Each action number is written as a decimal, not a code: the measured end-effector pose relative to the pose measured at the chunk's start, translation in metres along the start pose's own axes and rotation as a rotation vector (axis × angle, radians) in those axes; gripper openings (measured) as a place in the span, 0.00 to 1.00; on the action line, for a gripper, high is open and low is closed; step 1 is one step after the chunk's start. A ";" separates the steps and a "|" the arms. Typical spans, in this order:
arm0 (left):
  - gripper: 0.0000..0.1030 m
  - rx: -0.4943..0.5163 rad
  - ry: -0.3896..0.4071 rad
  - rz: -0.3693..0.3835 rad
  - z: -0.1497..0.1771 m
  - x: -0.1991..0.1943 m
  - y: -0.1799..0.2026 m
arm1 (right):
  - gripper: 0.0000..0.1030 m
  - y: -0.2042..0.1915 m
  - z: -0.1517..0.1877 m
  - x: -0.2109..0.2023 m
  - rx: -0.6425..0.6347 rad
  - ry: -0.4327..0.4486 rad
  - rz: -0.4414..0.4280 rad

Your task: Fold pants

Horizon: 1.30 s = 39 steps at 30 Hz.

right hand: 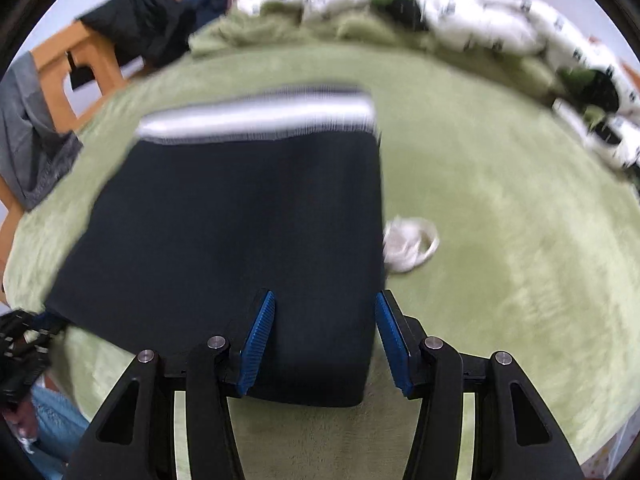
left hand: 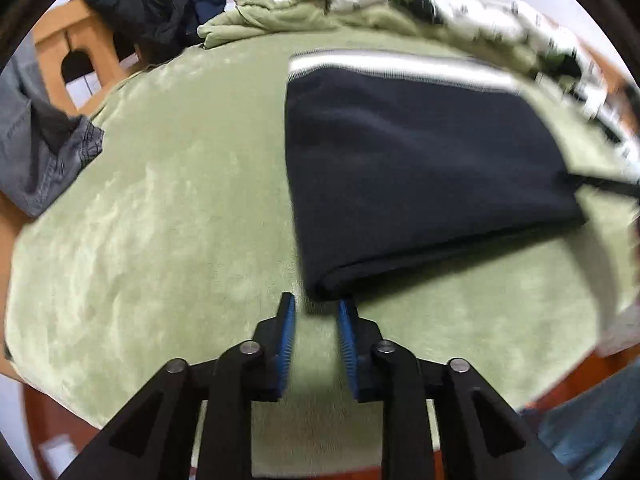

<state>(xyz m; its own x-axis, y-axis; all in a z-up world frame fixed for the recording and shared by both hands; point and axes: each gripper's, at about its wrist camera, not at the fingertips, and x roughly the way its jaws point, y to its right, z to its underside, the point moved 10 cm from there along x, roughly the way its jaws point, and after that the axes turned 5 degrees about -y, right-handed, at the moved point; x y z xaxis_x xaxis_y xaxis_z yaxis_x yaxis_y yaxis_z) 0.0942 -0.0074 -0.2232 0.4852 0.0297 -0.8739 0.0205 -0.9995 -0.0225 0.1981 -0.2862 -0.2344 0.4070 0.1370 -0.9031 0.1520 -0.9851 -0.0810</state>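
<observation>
The dark navy pants (left hand: 420,168) lie folded into a flat rectangle on the green blanket (left hand: 160,208), with a white-grey waistband (left hand: 384,65) at the far edge. My left gripper (left hand: 316,304) is open and empty, its tips just short of the fold's near left corner. In the right wrist view the pants (right hand: 240,232) fill the middle. My right gripper (right hand: 325,304) is open over their near right part, holding nothing. The left gripper shows as a dark shape at the lower left (right hand: 20,344).
A white drawstring or cloth loop (right hand: 410,246) lies right of the pants. Crumpled patterned bedding (left hand: 460,4) runs along the far and right sides. Dark clothes (left hand: 140,12) hang on a wooden bed frame (left hand: 60,52); a grey garment (left hand: 36,148) is at the left.
</observation>
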 end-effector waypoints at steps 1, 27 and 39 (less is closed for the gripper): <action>0.31 -0.019 0.019 0.019 -0.002 -0.009 -0.004 | 0.54 0.002 -0.001 0.000 0.014 0.007 -0.006; 0.68 -0.178 0.025 0.162 -0.032 -0.036 0.021 | 0.61 0.011 0.045 -0.104 0.127 0.192 0.044; 0.72 -0.074 0.208 0.045 -0.041 -0.132 0.034 | 0.84 -0.026 0.055 -0.205 0.089 0.359 0.068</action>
<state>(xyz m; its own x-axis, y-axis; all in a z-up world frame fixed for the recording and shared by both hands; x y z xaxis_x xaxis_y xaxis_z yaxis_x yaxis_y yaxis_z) 0.0666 -0.0448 -0.0890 0.6566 -0.0065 -0.7542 0.0551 -0.9969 0.0566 0.0608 -0.2944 -0.0704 0.7057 0.0837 -0.7035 0.0413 -0.9962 -0.0771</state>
